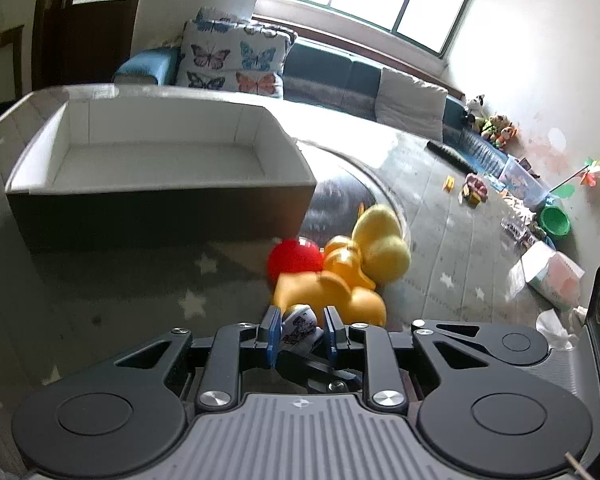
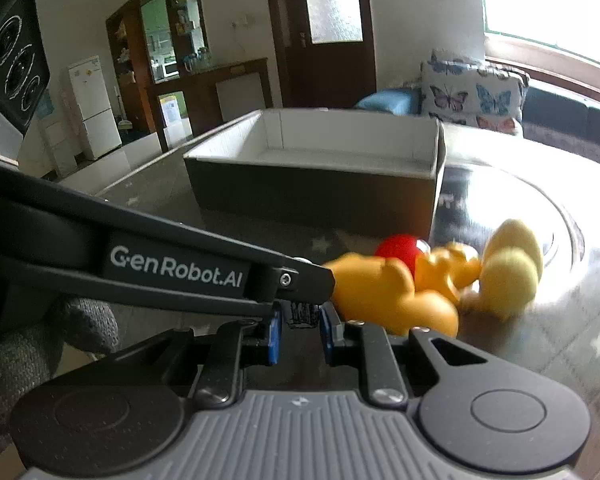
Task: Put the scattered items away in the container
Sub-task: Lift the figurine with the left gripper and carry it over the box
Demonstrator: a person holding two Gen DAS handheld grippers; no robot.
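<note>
A rectangular cardboard box [image 1: 160, 168], dark outside, white and empty inside, filled the upper left of the frame on the glossy worktop [image 1: 100, 288]. Just below its right corner lay blurred, smooth plastic toys [image 1: 340, 276], yellow, orange and red. The left hand-held gripper [image 1: 300, 330] clamped a small printed white item [image 1: 298, 326], which might slip; the right hand-held gripper [image 2: 300, 330] sat narrowly apart, its grip unclear.

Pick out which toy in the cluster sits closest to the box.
The red ball: it lies between the orange toys and the box, while the yellow ones sit off to the right.
</note>
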